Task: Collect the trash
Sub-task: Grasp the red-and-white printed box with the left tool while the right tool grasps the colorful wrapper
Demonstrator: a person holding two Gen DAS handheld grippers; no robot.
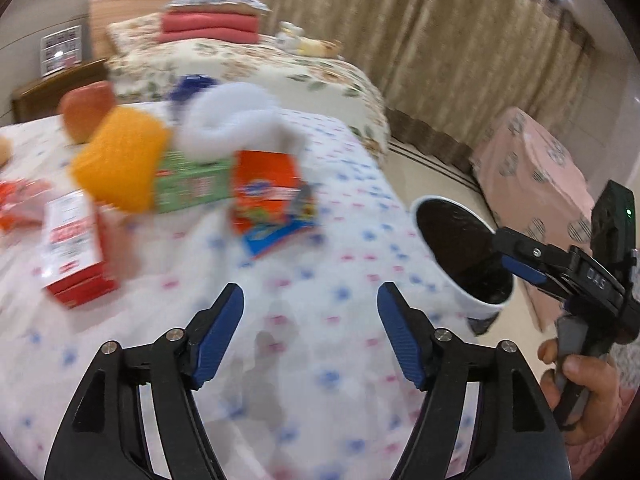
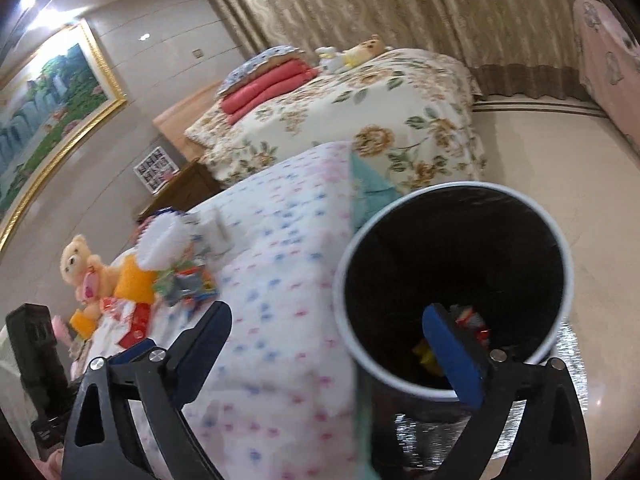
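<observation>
While both claws hang above the bed, the items stand as follows.

Left gripper (image 1: 310, 332): black frame, blue pads, jaws spread wide apart and holding nothing, poised over the white bedspread with small blue and pink marks (image 1: 280, 280).

Right gripper (image 2: 328, 344): same make, jaws likewise wide apart and empty; one blue fingertip (image 2: 450, 354) sits over the mouth of the bin, the other over the bedspread edge. A hand (image 1: 576, 376) grips its handle at the lower right of the left wrist view.

White round trash bin with black liner (image 2: 452, 248): stands on the floor just beside the bed edge. Red and yellow wrappers (image 2: 472, 322) lie at its bottom.

Trash on the bedspread, all blurred: orange and blue snack packet (image 1: 272, 196); green carton (image 1: 192, 184); red and white box (image 1: 78, 252), nearer the left; red wrapper scraps (image 1: 20, 204) at the left margin.

Other items among them: yellow fluffy object (image 1: 120, 160); white fluffy object (image 1: 232, 120); cream teddy bear (image 2: 76, 264).

Background: second bed with floral cover (image 2: 360, 120); folded red blankets (image 1: 210, 26) upon it; beige curtains (image 1: 440, 40); pink covered object (image 1: 532, 168) on the floor.
</observation>
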